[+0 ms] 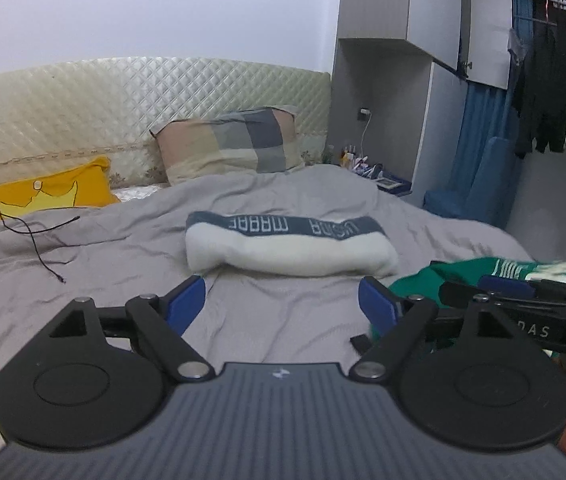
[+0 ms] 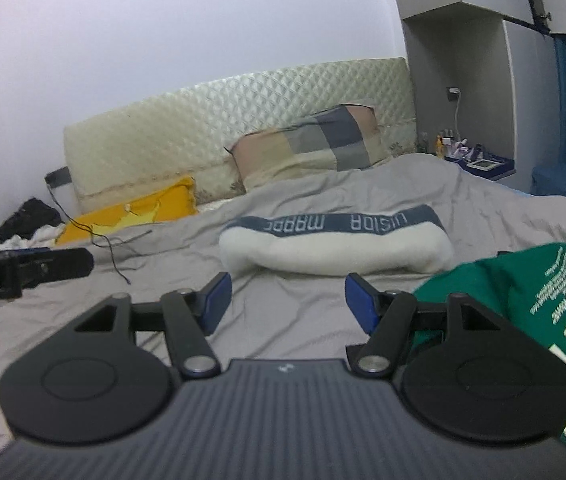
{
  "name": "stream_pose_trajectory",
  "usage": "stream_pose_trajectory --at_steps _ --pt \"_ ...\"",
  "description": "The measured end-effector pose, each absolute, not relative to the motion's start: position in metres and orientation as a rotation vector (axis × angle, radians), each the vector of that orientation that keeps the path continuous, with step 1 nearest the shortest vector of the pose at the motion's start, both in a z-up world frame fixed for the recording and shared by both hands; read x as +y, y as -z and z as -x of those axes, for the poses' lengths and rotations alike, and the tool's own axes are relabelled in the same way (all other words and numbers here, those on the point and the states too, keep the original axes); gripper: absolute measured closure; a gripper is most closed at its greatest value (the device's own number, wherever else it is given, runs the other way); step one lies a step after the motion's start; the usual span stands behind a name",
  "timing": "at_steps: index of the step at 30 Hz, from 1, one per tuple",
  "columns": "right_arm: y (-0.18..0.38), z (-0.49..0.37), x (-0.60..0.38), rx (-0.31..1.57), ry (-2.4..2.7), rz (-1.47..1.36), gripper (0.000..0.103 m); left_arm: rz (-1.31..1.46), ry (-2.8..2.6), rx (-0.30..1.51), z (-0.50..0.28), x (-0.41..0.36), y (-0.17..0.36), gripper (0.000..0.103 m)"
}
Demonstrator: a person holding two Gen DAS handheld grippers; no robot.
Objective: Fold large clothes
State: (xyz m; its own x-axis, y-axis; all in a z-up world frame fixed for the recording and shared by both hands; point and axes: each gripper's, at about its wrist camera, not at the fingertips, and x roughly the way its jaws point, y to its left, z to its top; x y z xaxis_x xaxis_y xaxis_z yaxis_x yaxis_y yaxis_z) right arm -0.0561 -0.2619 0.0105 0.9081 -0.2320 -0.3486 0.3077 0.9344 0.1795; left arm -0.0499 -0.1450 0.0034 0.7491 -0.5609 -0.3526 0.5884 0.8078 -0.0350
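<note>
A folded white garment with a grey lettered band [image 1: 289,242] lies on the grey bed cover [image 1: 103,264]; it also shows in the right wrist view [image 2: 335,244]. A green garment with white print [image 2: 543,304] lies at the right, beside the right gripper's right finger, and shows in the left wrist view [image 1: 495,274]. My left gripper [image 1: 281,304] is open and empty above the cover, short of the white garment. My right gripper [image 2: 287,300] is open and empty, also short of it. The right gripper appears at the right of the left wrist view [image 1: 523,292].
A checked pillow [image 1: 229,144] and a yellow pillow [image 1: 43,196] lean on the quilted headboard [image 1: 123,100]. A black cable [image 1: 35,236] lies on the cover at the left. A bedside shelf with small items [image 1: 375,172] and hanging clothes [image 1: 555,100] stand to the right.
</note>
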Motion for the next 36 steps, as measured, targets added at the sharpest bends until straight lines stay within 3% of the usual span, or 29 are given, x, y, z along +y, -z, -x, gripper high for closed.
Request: stream_pose_trajectory --at_steps 12,36 --pt "0.023 0.054 -0.243 0.34 0.293 -0.167 0.037 -0.134 0.581 0.378 0.034 -0.146 0.047 0.011" --pt "0.041 0.053 -0.246 0.336 0.339 -0.173 0.037 -0.066 0.563 0.402 0.03 -0.134 0.067 0.006"
